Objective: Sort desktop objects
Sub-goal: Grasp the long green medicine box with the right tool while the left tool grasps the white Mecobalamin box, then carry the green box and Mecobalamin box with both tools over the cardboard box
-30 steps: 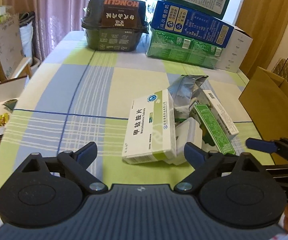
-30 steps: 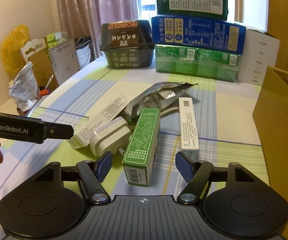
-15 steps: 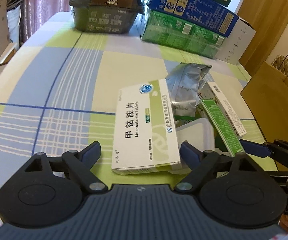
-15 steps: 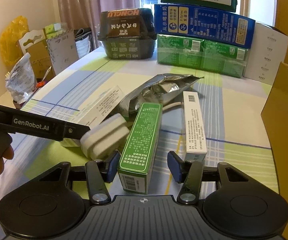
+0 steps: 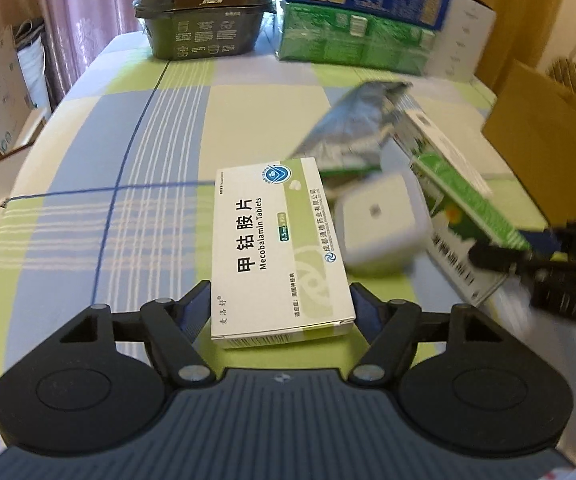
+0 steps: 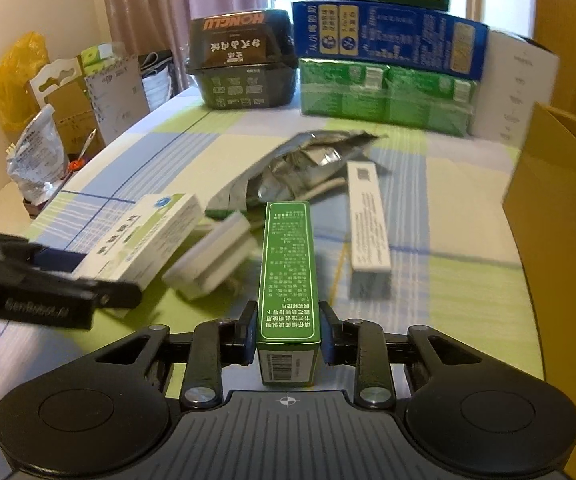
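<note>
A white and green tablet box (image 5: 272,240) lies on the checked tablecloth (image 5: 128,160), and my left gripper (image 5: 281,300) is shut on its near end, one finger against each long side. My right gripper (image 6: 288,320) is shut on a long green box (image 6: 286,264), which points away from me. In the left wrist view that green box (image 5: 468,200) is tilted up, with the right gripper (image 5: 528,256) blurred at its end. A white charger (image 6: 212,252) lies between the two boxes. In the right wrist view the left gripper (image 6: 56,284) reaches in beside the tablet box (image 6: 144,236).
A crumpled silver pouch (image 6: 300,164) and a narrow white box (image 6: 368,216) lie further back. An open cardboard box (image 6: 560,200) stands at the right edge. A black food container (image 6: 244,68) and stacked green and blue cartons (image 6: 384,92) line the far side.
Both grippers moved forward and closed: the left onto the tablet box, the right onto the green box. The green box has tilted up and the charger now lies uncovered.
</note>
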